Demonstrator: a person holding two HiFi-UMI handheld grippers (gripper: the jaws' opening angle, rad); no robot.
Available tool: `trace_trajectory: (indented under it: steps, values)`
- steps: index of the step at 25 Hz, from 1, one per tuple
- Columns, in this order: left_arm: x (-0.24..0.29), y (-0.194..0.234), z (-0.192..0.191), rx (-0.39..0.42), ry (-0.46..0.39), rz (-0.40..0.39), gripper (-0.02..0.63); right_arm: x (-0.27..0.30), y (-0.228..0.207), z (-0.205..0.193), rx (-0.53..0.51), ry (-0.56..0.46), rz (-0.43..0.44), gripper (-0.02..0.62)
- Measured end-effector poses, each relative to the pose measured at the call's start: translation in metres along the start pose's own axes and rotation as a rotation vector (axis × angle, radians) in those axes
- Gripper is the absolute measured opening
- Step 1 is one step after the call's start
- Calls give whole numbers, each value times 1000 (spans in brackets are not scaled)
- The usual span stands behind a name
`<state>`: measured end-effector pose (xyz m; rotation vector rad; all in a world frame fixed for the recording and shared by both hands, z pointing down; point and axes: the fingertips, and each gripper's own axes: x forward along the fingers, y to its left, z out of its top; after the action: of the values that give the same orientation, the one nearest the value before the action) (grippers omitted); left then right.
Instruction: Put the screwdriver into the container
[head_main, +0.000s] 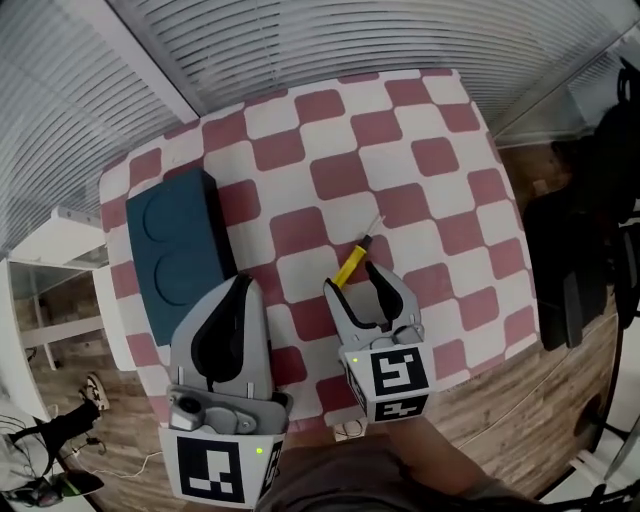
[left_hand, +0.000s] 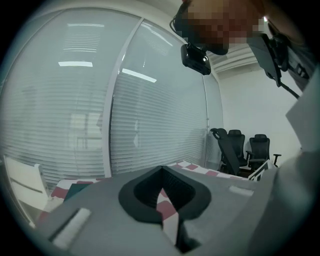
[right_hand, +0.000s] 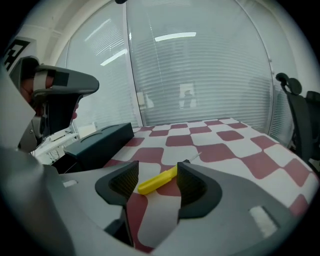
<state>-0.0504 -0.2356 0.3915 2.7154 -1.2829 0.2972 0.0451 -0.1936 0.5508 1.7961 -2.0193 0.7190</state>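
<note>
Right gripper view shows the right gripper (right_hand: 158, 172) spread around the screwdriver (right_hand: 156, 181) — shaft partly hidden — left gripper (head_main: 241, 283) clenched, empty.

soft, even indoor light, quite bright, with no hard shadows; the dark teal rectangular plastic box (head_main: 175, 250) gives only a faint shade on the red and white checked tablecloth (head_main: 420, 200). bright streaks of reflected lamp light lie on the glass wall with white slatted blinds (left_hand: 150, 130). both gripper views bend strongly and have black corners; the left one is hazy.
</note>
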Motion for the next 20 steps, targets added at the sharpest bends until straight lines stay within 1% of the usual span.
trace_trajectory:
  steps: [3,8,12,14,20]
  values:
    - [0,4,-9,-7,13,-4,0,6,-1,-3,-1,13,-29,285]
    - [2,14,-16,-23,25,3,0,12,2,-8,-54,60,-68,296]
    - [3,16,-17,-31,24,6,0,13,2,-11,-76,90,-65,249]
    - [2,14,-15,-34,22,6,0,12,3,-11,-76,99,-55,236]
    - [1,6,-11,-32,17,9,0,6,-1,-16,-69,120,-43,230]
